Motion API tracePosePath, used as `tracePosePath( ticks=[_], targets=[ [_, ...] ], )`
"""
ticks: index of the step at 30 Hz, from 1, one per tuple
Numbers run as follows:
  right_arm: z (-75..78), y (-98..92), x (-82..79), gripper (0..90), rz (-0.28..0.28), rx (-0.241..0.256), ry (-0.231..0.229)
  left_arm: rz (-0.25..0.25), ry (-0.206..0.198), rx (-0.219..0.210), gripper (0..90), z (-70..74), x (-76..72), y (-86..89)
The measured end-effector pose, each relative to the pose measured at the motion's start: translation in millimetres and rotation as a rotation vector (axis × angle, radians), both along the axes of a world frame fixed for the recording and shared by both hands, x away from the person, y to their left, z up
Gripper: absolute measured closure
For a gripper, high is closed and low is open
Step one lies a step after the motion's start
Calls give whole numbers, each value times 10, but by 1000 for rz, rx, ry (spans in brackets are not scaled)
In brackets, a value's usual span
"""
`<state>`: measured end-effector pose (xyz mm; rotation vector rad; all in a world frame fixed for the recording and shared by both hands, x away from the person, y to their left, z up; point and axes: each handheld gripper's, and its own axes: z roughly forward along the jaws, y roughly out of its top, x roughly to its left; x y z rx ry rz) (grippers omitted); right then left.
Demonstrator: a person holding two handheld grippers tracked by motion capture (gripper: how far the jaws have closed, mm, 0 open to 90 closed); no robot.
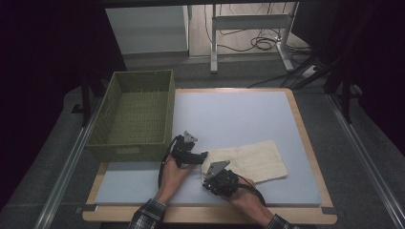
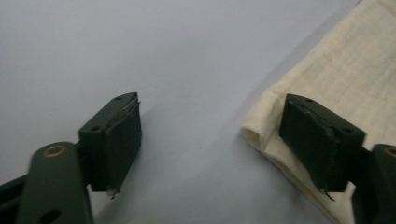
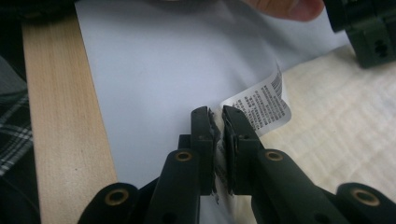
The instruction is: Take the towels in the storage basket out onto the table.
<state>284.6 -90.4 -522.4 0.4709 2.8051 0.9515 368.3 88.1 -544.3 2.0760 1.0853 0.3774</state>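
- While the folded cream cloth point(image 1: 248, 161) lies on the mat's near right, the green basket point(image 1: 136, 114) at far left holds nothing.
- Left gripper point(image 2: 210, 140): jaws wide, straddling cloth's corner; nothing gripped.
- Right gripper point(image 3: 218, 119): nearly closed beside the care label point(image 3: 261, 105); grip uncertain.
- Judgement: early stage; lifting and any transfer remain.

Dim room, dark at both sides; light mainly on the grey-blue mat point(image 1: 229, 119) and the pale floor strip point(image 1: 239, 33) at the far end. Mat laid on a wooden tabletop point(image 1: 305, 138), bare wood edge visible along right and near sides. Grey carpet point(image 1: 344, 157) around the table, metal rails point(image 1: 62, 171) running along both flanks. Beyond the far edge: white panel point(image 1: 148, 28), metal desk legs point(image 1: 248, 21), black cables point(image 1: 260, 44) looped on the floor. Green woven basket point(image 1: 138, 114) on the table's left part.
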Motion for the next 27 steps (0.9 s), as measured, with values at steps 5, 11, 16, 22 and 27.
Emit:
tracePosePath(
  ticks=[5,11,16,22,27],
  targets=[
    [-15,-67,43,837,-14,51,62,-45,-2,-25,485,12,18,8],
    [-24,-92,71,837,-18,77,89,-111,8,-39,861,29,-39,-61],
    [15,-63,78,837,-11,88,101,-115,-16,-5,878,114,-48,-51],
    [104,31,86,837,13,113,78,-92,-65,44,877,291,-111,-22],
    [187,-104,73,834,-2,155,61,-119,-84,53,873,388,-76,-103]
  ],
)
